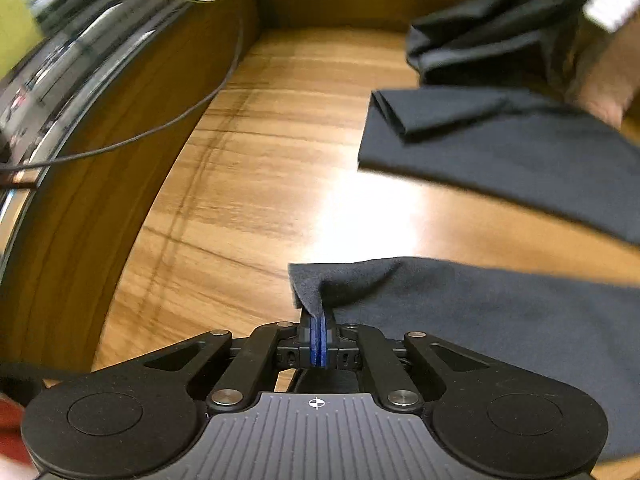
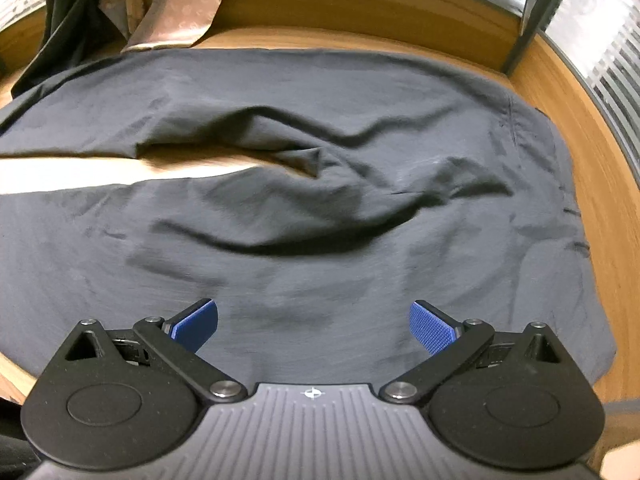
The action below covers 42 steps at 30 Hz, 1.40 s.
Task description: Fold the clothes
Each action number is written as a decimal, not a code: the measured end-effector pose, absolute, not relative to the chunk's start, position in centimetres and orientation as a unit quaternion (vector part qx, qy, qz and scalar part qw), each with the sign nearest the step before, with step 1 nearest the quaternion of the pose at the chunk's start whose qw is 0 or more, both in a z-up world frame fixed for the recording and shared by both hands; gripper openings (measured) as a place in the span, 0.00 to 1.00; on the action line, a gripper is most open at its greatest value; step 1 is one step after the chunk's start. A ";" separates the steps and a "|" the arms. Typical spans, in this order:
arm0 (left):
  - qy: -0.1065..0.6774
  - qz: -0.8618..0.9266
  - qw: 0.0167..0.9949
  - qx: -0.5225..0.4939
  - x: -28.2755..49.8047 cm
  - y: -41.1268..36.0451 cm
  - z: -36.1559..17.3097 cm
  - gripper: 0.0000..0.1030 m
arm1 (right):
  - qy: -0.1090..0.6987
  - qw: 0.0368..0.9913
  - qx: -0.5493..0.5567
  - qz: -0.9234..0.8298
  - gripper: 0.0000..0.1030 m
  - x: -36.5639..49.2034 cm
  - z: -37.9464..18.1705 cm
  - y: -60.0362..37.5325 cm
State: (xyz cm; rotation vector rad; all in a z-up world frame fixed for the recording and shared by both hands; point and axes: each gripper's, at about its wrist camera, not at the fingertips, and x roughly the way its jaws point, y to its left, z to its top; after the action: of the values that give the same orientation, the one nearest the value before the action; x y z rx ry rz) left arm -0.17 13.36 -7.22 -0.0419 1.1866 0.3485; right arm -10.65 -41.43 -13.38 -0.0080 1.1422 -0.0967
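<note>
A dark grey garment (image 2: 320,208) lies spread and wrinkled across the wooden table (image 1: 248,168). A gap in it shows bare wood (image 2: 192,160). In the left wrist view, my left gripper (image 1: 319,320) is shut on a corner of the garment's near edge (image 1: 312,288), which is pinched and slightly lifted. A second flat section of the garment (image 1: 500,152) lies further off. My right gripper (image 2: 314,326) hovers over the garment's near part. It is open, and its blue pads (image 2: 432,328) stand wide apart with nothing between them.
A person's hand (image 1: 608,80) and another dark cloth (image 1: 480,20) are at the far right in the left wrist view. A thin black cable (image 1: 160,128) crosses the table's raised wooden rim (image 1: 100,200). A brown patterned cloth (image 2: 180,8) and a grey post (image 2: 532,20) stand at the back.
</note>
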 end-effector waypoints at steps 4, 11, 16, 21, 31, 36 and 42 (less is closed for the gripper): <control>0.573 0.148 0.805 -0.037 -0.5 15.9 -9.7 0.12 | 0.544 0.836 0.004 -0.066 0.99 -11.0 -13.9 -38.0; 0.546 0.136 0.824 -0.073 -0.5 20.4 -9.9 0.20 | 0.548 0.833 0.022 -0.078 0.99 -12.2 -14.9 -32.6; 0.543 0.109 0.829 -0.069 0.1 21.0 -9.9 0.33 | 0.556 0.827 0.027 -0.072 0.99 -12.3 -16.2 -29.8; 0.534 0.064 0.841 -0.050 1.9 20.2 -9.9 0.41 | 0.558 0.826 0.025 -0.069 0.99 -11.6 -16.7 -28.5; 0.522 0.010 0.852 -0.028 9.3 18.6 -10.5 0.50 | 0.533 0.841 0.024 -0.092 0.99 -7.4 -14.9 -29.1; 0.522 -0.019 0.853 0.006 13.1 17.3 -10.6 0.53 | 0.531 0.840 0.059 -0.101 0.99 -4.0 -14.7 -29.7; 0.522 -0.061 0.848 0.074 17.0 14.7 -11.6 0.58 | 0.545 0.833 0.037 -0.089 0.99 -0.2 -15.4 -29.0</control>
State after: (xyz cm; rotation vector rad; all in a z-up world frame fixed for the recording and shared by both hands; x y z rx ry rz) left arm 16.97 14.73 -11.60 0.1558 1.1000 -0.1285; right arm -0.25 -29.02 -15.41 0.0782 1.1549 -0.1894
